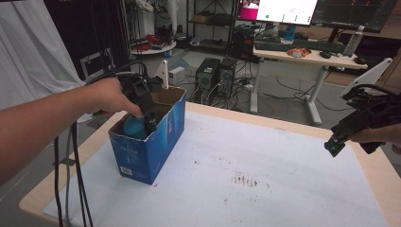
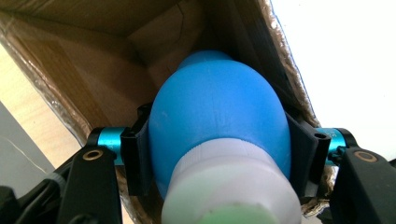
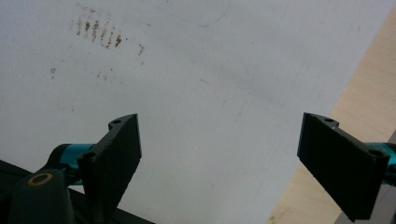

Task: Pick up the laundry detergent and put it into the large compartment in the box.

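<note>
Inside the blue box, left gripper clamps blue bulb.

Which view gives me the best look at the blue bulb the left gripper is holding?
The left gripper view: the blue bulb sits large between the jaws, white neck toward the camera. The high view shows a sliver of it inside the blue box, under the left gripper.

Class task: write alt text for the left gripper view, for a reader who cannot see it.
The left gripper clamps a blue rubber bulb with a white neck between its black jaws, inside an open cardboard box. White table cover lies beyond the box wall.
</note>
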